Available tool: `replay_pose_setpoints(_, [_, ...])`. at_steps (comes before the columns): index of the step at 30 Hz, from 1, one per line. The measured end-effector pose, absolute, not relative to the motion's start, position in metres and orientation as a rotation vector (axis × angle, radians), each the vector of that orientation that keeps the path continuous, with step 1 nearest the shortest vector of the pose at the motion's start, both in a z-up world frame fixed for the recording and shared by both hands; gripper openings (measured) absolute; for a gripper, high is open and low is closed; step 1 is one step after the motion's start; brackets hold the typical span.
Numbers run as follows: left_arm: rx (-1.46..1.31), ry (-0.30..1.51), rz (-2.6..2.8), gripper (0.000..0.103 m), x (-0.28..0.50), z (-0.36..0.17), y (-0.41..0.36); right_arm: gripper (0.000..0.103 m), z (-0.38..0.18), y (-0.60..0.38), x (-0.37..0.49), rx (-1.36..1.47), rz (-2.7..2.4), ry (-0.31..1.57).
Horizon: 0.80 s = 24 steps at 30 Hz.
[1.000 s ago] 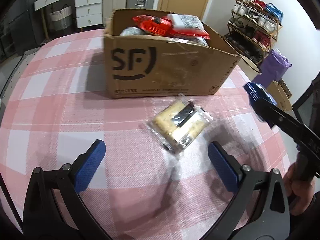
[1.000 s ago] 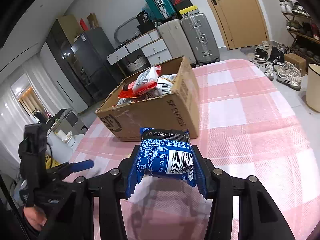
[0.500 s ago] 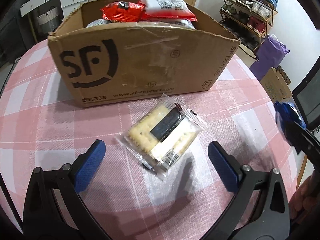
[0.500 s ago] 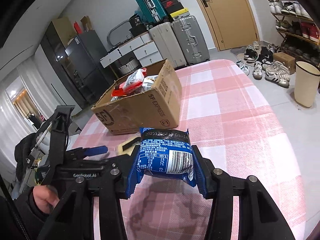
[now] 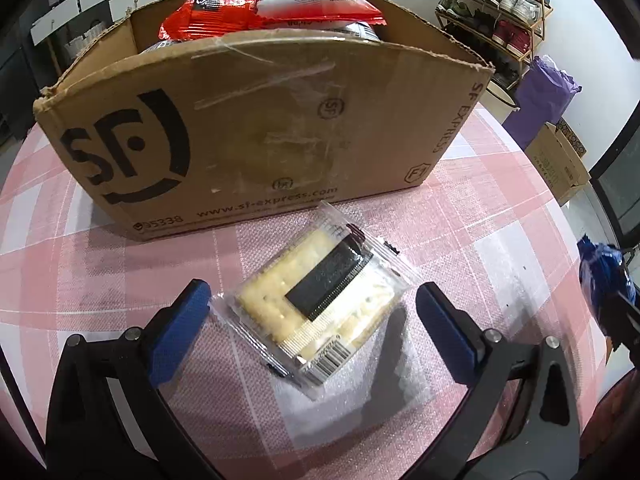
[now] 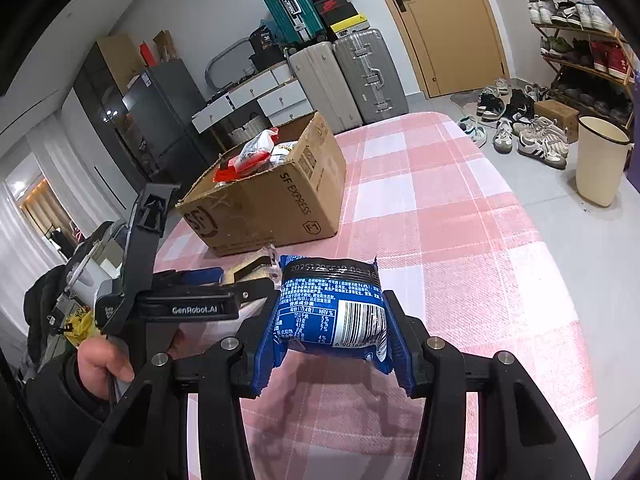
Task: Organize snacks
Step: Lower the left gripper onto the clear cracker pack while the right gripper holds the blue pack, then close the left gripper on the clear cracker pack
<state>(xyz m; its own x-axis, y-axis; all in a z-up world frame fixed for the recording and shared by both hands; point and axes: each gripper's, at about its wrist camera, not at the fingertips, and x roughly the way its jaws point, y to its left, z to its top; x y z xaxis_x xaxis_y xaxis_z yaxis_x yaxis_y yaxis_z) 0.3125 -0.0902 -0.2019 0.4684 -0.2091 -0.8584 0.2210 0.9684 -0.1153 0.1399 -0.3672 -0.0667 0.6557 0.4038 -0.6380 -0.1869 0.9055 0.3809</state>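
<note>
A clear pack of crackers (image 5: 320, 304) lies on the pink checked tablecloth (image 5: 500, 216), just in front of the cardboard SF box (image 5: 256, 136). My left gripper (image 5: 312, 320) is open, its blue pads on either side of the pack, not touching it. The box holds red and white snack packs (image 5: 280, 8). My right gripper (image 6: 332, 320) is shut on a blue snack pack (image 6: 332, 312), held above the table to the right of the left gripper. That blue pack also shows at the right edge of the left wrist view (image 5: 604, 276). The box also shows in the right wrist view (image 6: 272, 196).
The table edge drops to the floor on the right. A cream bin (image 6: 600, 160), loose shoes (image 6: 536, 140) and a shoe rack (image 6: 580, 40) stand there. Suitcases (image 6: 344, 76) and drawers stand behind the box. A purple bag (image 5: 540, 100) and a carton sit by the table.
My left gripper has moved forward and down until its open pads straddle the cracker pack. My right gripper has drawn back from the box, still holding the blue pack.
</note>
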Motion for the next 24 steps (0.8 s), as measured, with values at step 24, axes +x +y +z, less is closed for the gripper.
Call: replay_pose_setpoints(24, [0.104,1.034,-0.371,0.065,0.328,-0.196,-0.123,0.049,-0.07,-0.365,0.135,0.298,0.322,0.795])
